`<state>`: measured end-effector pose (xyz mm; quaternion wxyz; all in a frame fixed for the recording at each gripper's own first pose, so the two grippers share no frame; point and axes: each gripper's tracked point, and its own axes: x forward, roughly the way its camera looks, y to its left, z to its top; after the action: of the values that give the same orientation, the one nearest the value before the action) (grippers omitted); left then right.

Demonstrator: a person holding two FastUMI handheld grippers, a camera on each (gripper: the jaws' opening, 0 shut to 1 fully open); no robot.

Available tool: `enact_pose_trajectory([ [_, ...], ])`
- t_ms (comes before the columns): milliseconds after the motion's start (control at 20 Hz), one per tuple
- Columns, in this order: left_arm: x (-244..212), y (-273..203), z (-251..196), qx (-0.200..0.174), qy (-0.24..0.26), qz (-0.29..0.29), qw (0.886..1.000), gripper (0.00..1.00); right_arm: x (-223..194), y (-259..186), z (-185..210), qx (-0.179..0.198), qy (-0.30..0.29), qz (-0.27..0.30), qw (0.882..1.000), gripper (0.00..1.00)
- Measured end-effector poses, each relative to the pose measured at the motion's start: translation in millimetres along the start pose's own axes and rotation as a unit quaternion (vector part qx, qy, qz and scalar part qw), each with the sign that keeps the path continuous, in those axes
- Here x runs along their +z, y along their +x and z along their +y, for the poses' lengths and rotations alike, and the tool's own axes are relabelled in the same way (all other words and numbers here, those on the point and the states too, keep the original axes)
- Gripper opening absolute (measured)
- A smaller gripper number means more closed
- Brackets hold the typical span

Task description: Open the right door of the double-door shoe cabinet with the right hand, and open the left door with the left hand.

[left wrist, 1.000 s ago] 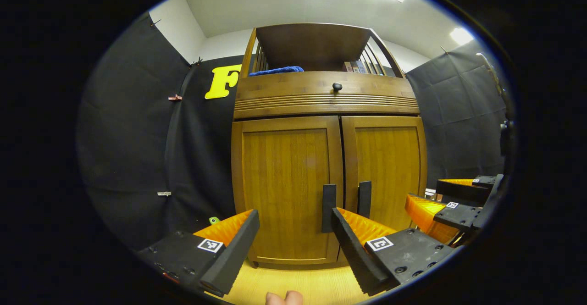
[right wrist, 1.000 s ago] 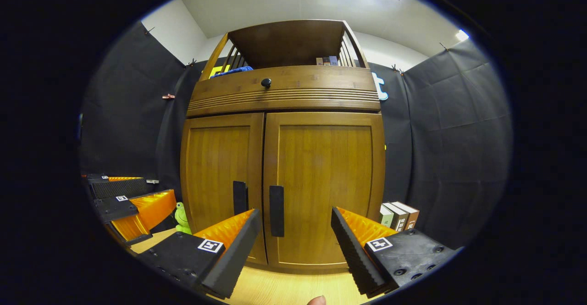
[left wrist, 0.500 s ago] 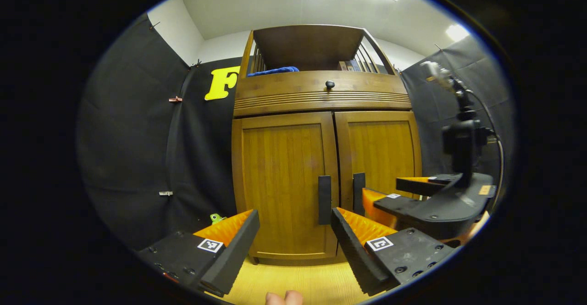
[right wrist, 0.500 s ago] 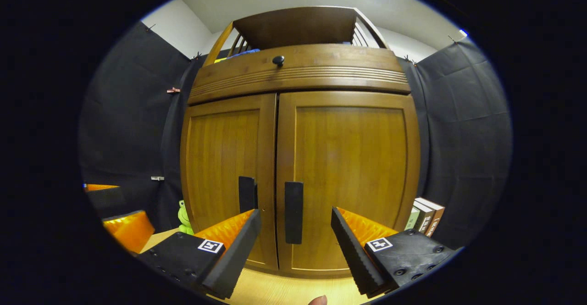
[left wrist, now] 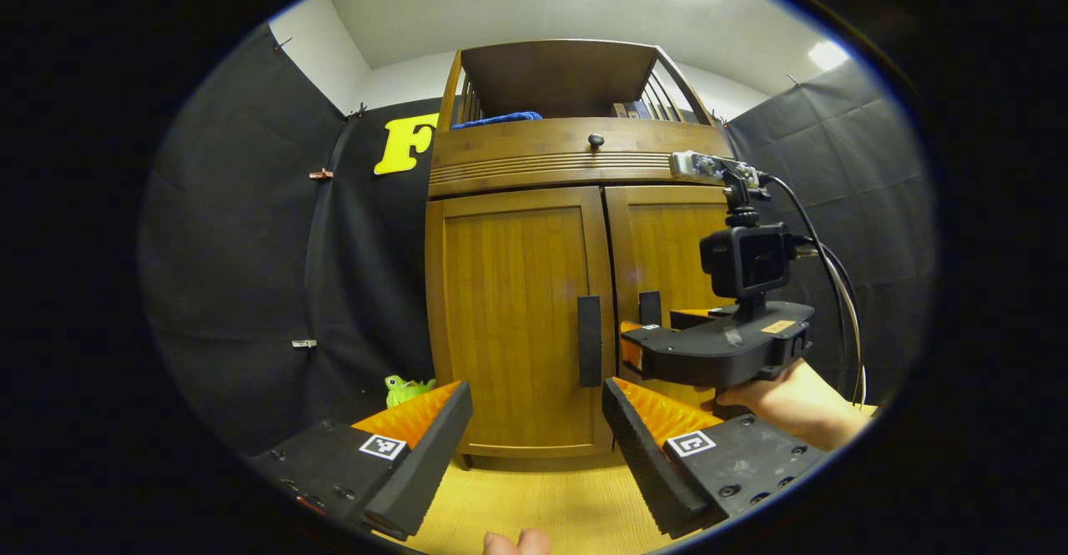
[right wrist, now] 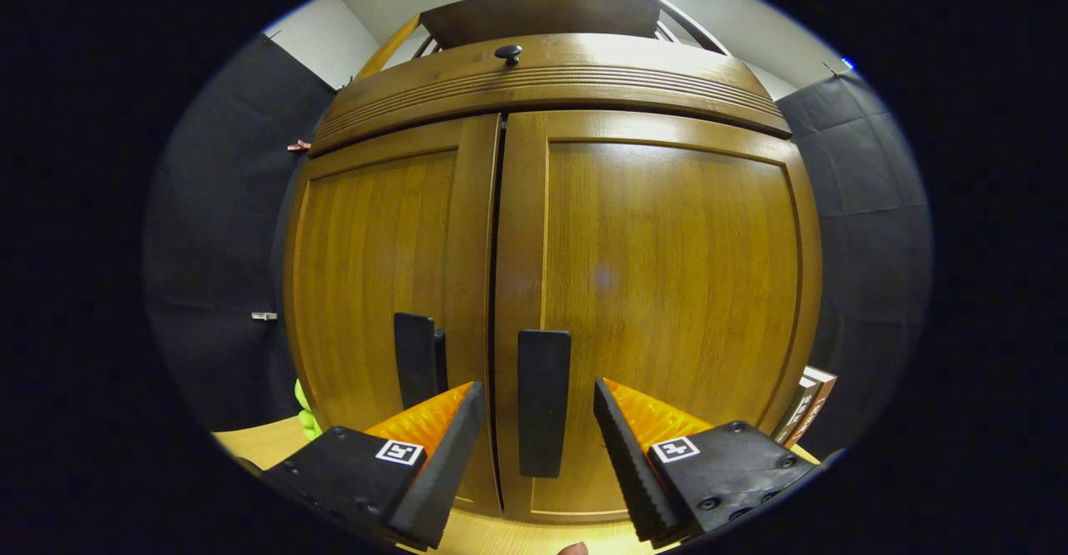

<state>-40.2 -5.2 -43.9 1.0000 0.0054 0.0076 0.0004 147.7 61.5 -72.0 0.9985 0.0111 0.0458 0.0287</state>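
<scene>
The wooden shoe cabinet (left wrist: 517, 288) stands straight ahead with both doors shut. Each door has a dark vertical handle near the middle seam. In the right gripper view, my right gripper (right wrist: 534, 446) is open and close up to the right door (right wrist: 667, 288). Its fingers stand either side of the right handle (right wrist: 543, 401) without pressing on it. The left handle (right wrist: 415, 359) is just to the left. In the left gripper view, my left gripper (left wrist: 534, 446) is open and stands back from the left door's handle (left wrist: 589, 340). The right gripper (left wrist: 655, 331), held by a hand (left wrist: 793, 409), reaches the right handle (left wrist: 649, 309).
A green frog toy (left wrist: 405, 388) sits at the cabinet's left foot. Books (right wrist: 805, 405) lean at its right side. A drawer with a round knob (left wrist: 595, 140) runs above the doors, and a blue cloth (left wrist: 499, 118) lies on the top shelf. Light wooden surface (left wrist: 534, 505) lies underneath.
My right gripper has moved forward to the cabinet, so its fingers now flank the right door's handle. The left gripper has stayed back, nearly still.
</scene>
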Motion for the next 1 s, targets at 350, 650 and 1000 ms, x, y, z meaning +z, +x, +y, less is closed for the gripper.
enact_pose_trajectory([
  [350,-2.2,1.8,14.6,0.013,-0.003,0.005,1.000,0.99,-8.6,17.8,-7.3,-0.025,0.009,0.007,1.000,0.32],
  [650,-1.6,-2.5,20.1,0.022,-0.010,0.009,1.000,0.99,-10.2,2.2,-6.9,0.008,0.013,0.016,1.000,0.29],
  [1000,-1.1,-5.2,17.7,0.026,-0.020,0.010,0.999,0.98,0.8,-76.6,-16.4,0.078,0.018,0.013,0.997,0.25],
])
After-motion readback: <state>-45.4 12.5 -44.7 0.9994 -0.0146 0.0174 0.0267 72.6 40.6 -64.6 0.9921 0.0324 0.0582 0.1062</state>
